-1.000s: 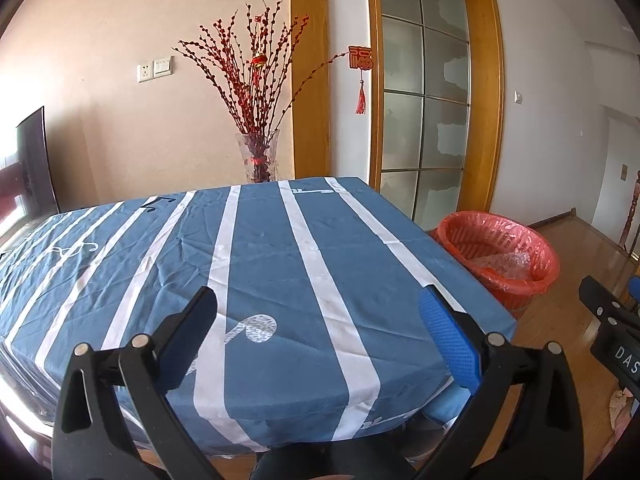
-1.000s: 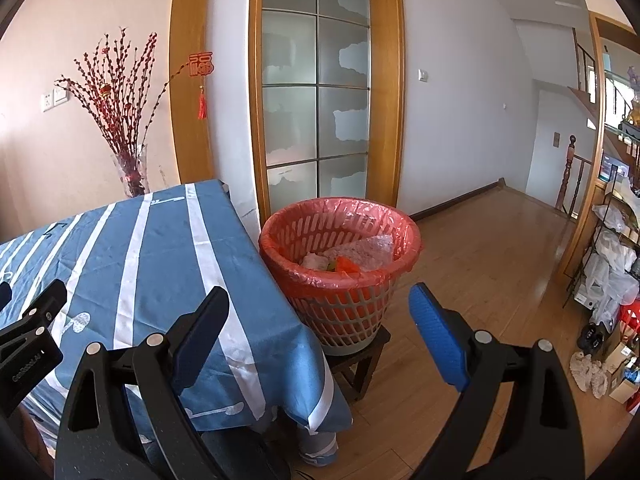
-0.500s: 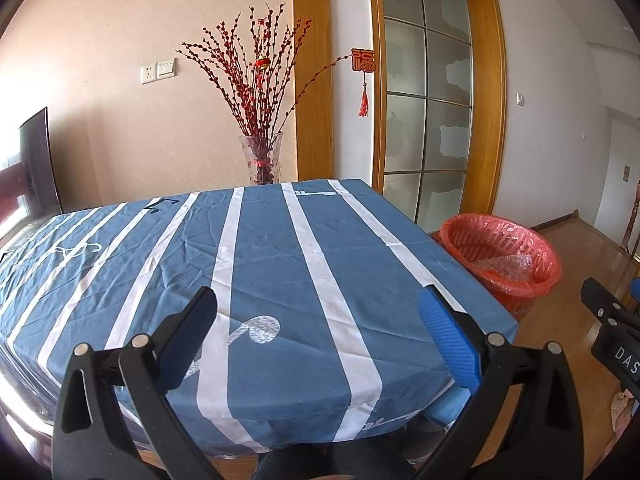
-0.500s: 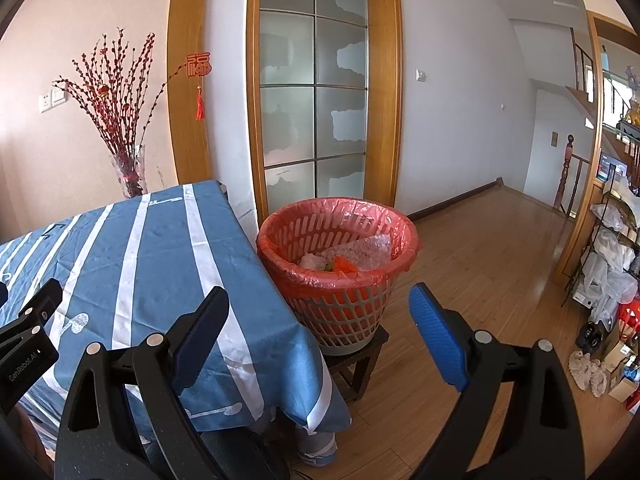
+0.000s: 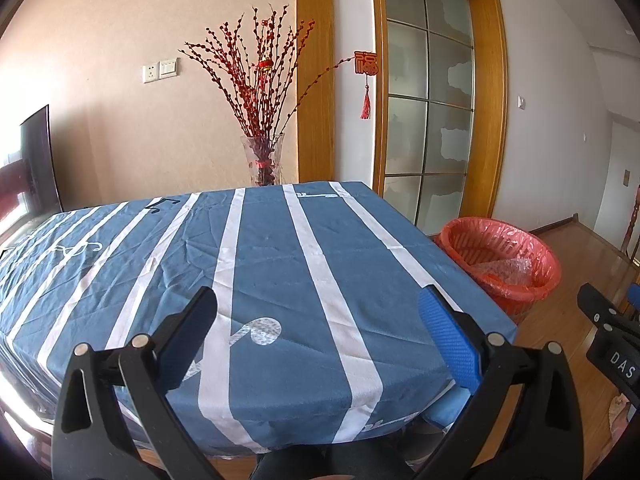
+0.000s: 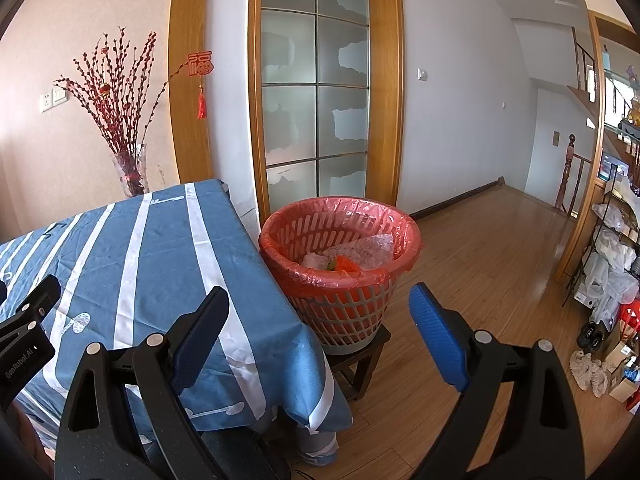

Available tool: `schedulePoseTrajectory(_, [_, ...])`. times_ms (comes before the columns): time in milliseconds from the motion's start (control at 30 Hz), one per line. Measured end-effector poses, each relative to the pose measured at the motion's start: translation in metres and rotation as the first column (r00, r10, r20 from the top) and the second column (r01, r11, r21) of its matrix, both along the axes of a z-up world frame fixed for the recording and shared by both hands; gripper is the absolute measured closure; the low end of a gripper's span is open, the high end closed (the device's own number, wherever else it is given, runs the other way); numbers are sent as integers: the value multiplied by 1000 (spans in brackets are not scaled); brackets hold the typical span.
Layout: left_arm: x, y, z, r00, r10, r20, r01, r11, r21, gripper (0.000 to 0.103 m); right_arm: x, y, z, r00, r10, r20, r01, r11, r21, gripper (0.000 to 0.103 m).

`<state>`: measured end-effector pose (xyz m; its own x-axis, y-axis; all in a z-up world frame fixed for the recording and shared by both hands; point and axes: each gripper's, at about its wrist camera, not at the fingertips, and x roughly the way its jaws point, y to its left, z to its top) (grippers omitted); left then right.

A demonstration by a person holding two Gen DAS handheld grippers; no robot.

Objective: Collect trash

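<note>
A waste basket lined with a red bag (image 6: 340,264) stands on a low dark stool at the table's right end; it holds clear plastic wrap and orange scraps. It also shows in the left wrist view (image 5: 500,264). My left gripper (image 5: 316,328) is open and empty above the near edge of the table with the blue striped cloth (image 5: 248,280). My right gripper (image 6: 320,320) is open and empty, in front of the basket and the table's corner (image 6: 160,280). No loose trash shows on the cloth.
A glass vase of red branches (image 5: 262,160) stands behind the table's far edge. A frosted glass door (image 6: 316,104) is behind the basket. Wooden floor (image 6: 480,264) runs to the right, with shelves and bags (image 6: 612,264) at the far right.
Both views have shifted slightly, as if both grippers drew back and rose a little. Both grippers stay open and empty.
</note>
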<state>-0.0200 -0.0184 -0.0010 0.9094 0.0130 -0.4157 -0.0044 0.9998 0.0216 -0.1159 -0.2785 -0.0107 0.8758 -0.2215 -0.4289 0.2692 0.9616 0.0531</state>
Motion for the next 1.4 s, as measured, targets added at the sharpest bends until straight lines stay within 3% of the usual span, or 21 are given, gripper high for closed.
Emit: schedulePoseTrajectory(1400, [-1,-3,3,1000,-4,-3,4,1000,-6,4,1,0,0,1000,3,-3,-3,1000,0,12])
